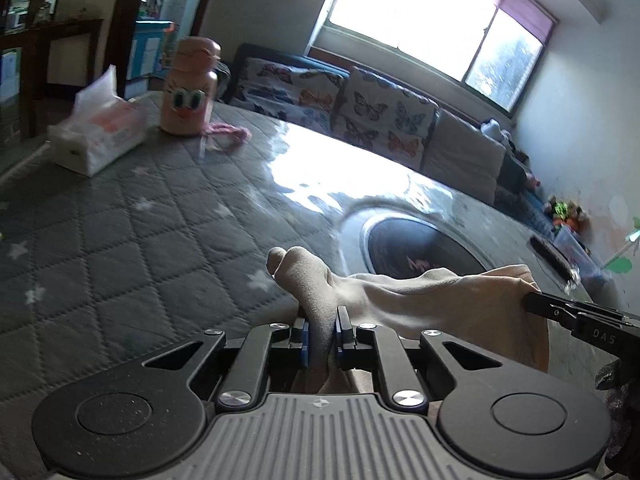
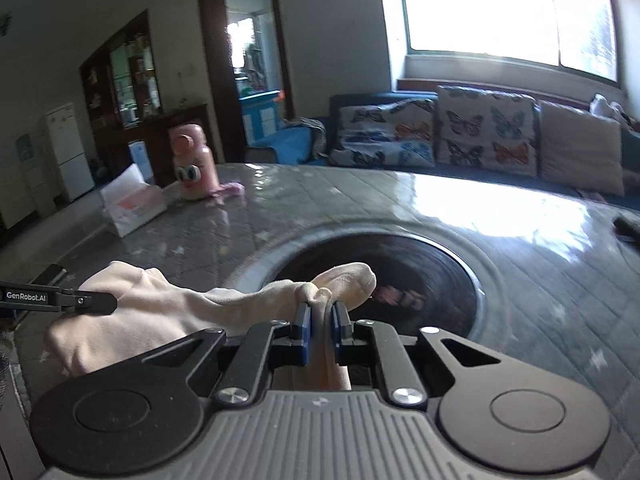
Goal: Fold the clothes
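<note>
A cream garment (image 1: 404, 300) hangs stretched between both grippers above a table with a grey quilted cover (image 1: 132, 232). In the left wrist view my left gripper (image 1: 322, 320) is shut on a bunched corner of the cloth, which pokes out past the blue pads. The right gripper's fingertips (image 1: 534, 300) pinch the other end at the right edge. In the right wrist view my right gripper (image 2: 320, 316) is shut on the garment (image 2: 160, 312), a fold sticking out ahead of it. The left gripper (image 2: 110, 303) grips the cloth at the left.
A dark round inset (image 1: 420, 248) lies in the table under the cloth. A tissue pack (image 1: 100, 136), a pink bottle (image 1: 190, 88) and a pink cord (image 1: 232, 134) sit at the far left. Behind the table stands a sofa with butterfly cushions (image 1: 360, 108).
</note>
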A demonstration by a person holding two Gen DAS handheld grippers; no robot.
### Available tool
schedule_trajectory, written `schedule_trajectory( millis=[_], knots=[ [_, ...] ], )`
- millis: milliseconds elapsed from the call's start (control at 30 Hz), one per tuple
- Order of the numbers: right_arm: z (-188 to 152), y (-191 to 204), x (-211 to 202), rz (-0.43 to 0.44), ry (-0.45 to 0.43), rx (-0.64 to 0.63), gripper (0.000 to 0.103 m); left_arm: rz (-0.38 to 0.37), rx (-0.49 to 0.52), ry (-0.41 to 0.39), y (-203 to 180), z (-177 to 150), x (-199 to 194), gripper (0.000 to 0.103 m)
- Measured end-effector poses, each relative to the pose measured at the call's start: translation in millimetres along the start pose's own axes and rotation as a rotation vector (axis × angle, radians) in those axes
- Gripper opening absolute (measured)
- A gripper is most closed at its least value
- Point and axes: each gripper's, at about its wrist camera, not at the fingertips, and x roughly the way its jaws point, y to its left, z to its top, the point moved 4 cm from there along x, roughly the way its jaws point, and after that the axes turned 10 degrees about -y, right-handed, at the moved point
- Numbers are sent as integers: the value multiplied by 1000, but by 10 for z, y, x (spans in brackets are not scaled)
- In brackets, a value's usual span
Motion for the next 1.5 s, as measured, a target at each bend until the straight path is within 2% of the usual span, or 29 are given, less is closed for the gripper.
schedule_trajectory(
  millis=[300,533,667,800,967,1033,1100,1233,1300,1333,1400,1500],
  knots=[
    [270,544,446,108,-16,-67,9,100,-46,-89,502,349,-217,13],
    [393,896,873,170,-12,-81,9,175,-71,-117,866,541,-245,13],
    [398,989,1083,181,-2,-79,9,202,-80,-110,1008,578,-184,13],
    [314,993,1302,164,31,-72,9,222,-95,-68,1128,486,-29,14],
    [149,923,1576,118,91,-75,13,252,-102,-26,1250,386,92,22],
    [139,894,1592,96,89,-77,16,257,-91,-34,1263,410,87,40],
    [143,864,1594,75,83,-78,16,261,-73,-56,1246,469,73,44],
    [193,911,1594,115,78,-65,16,254,-38,-89,1193,579,74,42],
    [195,975,1617,157,92,-47,16,221,-26,-69,1115,585,176,41],
    [196,1016,1642,176,97,-42,16,205,-20,-57,1076,585,230,35],
    [183,1089,1694,204,107,-35,16,181,-14,-35,1008,579,352,31],
    [169,1191,1788,238,119,-23,16,148,-10,-19,929,596,510,28]
  ],
)
